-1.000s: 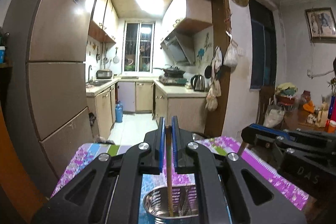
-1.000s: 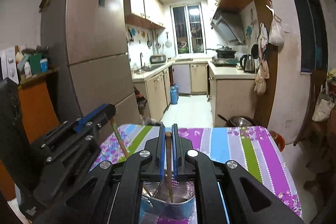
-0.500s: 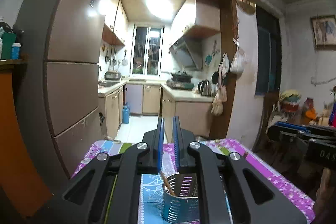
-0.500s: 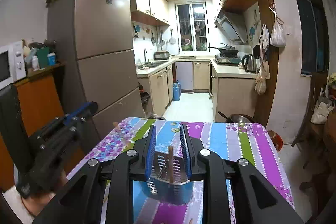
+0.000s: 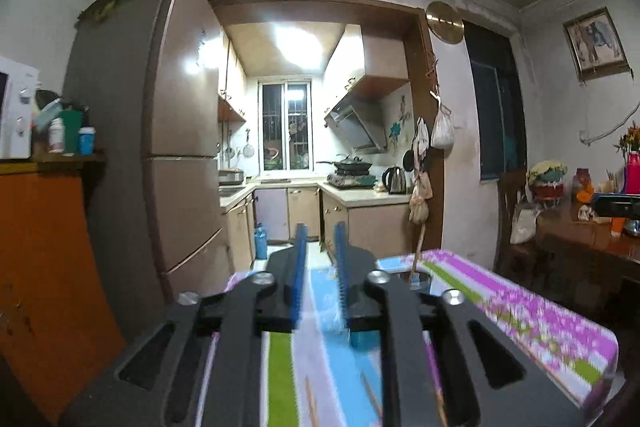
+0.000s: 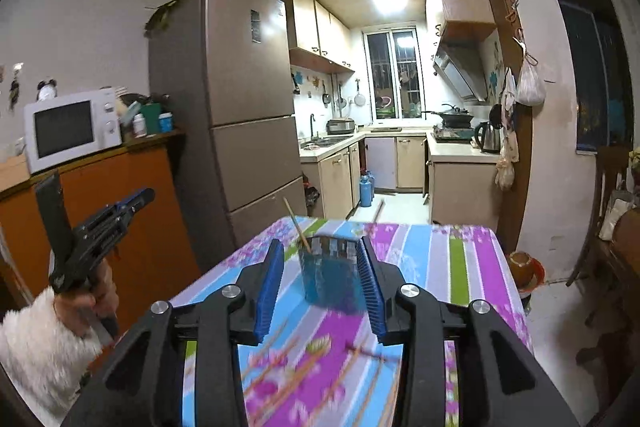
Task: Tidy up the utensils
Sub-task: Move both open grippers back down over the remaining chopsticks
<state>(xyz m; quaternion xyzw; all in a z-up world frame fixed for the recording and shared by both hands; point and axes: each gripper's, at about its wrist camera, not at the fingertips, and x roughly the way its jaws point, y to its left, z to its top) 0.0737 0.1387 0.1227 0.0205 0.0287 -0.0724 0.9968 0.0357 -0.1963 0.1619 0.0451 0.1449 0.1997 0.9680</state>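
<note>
Now both the left gripper (image 5: 320,251) and right gripper (image 6: 322,259) have just been opening, empty. Blurred loose chopsticks (image 6: 360,351) lie flat on the table (image 6: 472,255); a hasty pinch could skid them away from the holder (image 6: 330,269).

A tall brown refrigerator (image 6: 244,115) stands beside an orange cabinet (image 6: 132,223) bearing a white microwave (image 6: 72,129). Beyond, the lit kitchen holds a barred window (image 6: 394,75), a range hood (image 6: 460,71) and an electric kettle (image 6: 490,137).

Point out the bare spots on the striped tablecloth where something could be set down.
Bare: the far right of the tablecloth, between the blue holder and the right edge, and the far left corner beyond the holder. Crowded: the near stretch, where blurred chopsticks lie scattered.
</note>
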